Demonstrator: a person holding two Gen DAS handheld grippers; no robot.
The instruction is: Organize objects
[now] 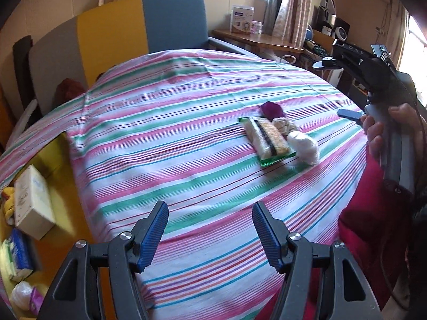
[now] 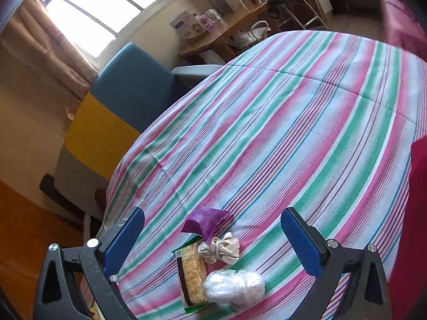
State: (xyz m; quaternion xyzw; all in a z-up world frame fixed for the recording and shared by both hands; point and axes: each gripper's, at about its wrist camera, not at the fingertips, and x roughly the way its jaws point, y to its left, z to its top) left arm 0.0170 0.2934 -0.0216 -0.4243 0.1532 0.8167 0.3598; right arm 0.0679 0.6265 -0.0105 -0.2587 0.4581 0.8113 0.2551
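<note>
the left hand-held gripper hangs spread wide over a bed covered by a striped sheet, its blue pads apart with nothing between them. in its view a small cluster of things lies on the sheet toward one o'clock: a green-edged cracker packet, a white plastic-wrapped bundle touching the packet's right side, a cream knotted cord just behind the bundle, and a purple wrapper at the far end of the group. at three o'clock the right hand-held gripper is held above the sheet by a hand, and one blue fingertip shows near the thumb. at eight o'clock, off the bed's edge, a yellow bin holds a white box and a blue-and-white pack. in the right wrist view the right hand-held gripper is also spread, its pads standing either side of the same cluster without touching it: the cracker packet and wrapped bundle lie at six o'clock, the cord just above them, the purple wrapper beyond. a blue and yellow headboard stands at ten o'clock.
</note>
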